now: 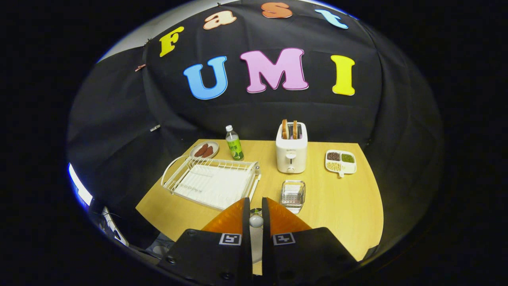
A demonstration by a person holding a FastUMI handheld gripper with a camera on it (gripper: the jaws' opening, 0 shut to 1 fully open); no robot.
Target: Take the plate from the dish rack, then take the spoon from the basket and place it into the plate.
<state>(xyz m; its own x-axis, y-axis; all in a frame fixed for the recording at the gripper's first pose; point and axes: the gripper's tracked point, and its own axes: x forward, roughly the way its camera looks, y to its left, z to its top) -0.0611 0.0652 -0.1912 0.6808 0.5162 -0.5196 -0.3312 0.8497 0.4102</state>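
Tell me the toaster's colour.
White, clearest in the gripper view: the toaster stands beyond the gripper, whose fingers pinch a spoon.

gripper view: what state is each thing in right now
tool: fingers nearly together, clamped on a small pale thing, likely the spoon
dish rack: empty
basket: looks empty
toaster: two slices standing up in its slots
bottle: upright, capped
small plate: holds two brown pieces
divided dish: compartments filled
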